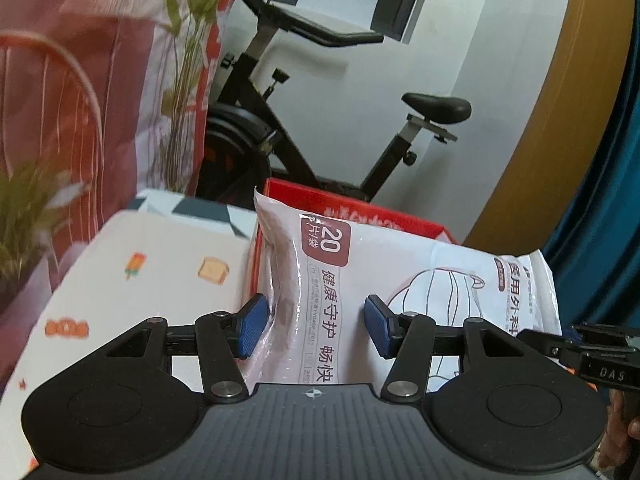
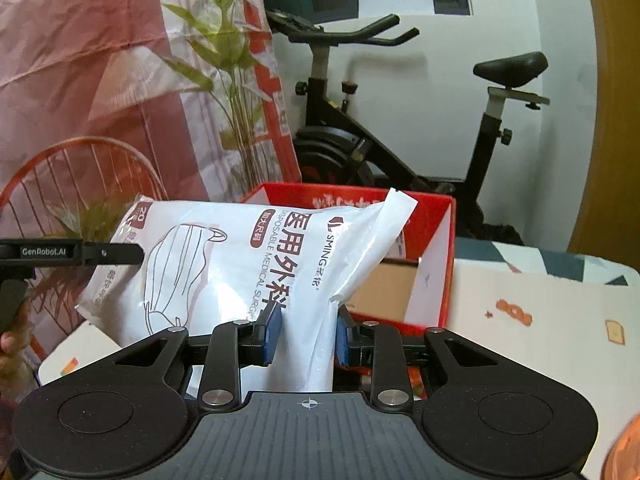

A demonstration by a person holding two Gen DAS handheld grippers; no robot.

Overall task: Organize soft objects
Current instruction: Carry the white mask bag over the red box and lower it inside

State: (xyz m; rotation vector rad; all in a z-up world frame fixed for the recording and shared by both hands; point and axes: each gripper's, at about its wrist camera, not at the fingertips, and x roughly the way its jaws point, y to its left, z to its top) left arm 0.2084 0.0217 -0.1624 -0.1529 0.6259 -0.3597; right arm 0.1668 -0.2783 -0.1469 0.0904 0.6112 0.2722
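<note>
The mask bag (image 1: 400, 280) hides most of the red box (image 1: 352, 204) behind it, and its lower end disappears under the gripper body. The plant (image 1: 24, 216) at the left edge is blurred and cut off.

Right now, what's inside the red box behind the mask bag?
Inside the red box a brown cardboard piece shows against its white wall. The mask bag covers the rest, so anything else is hidden.
</note>
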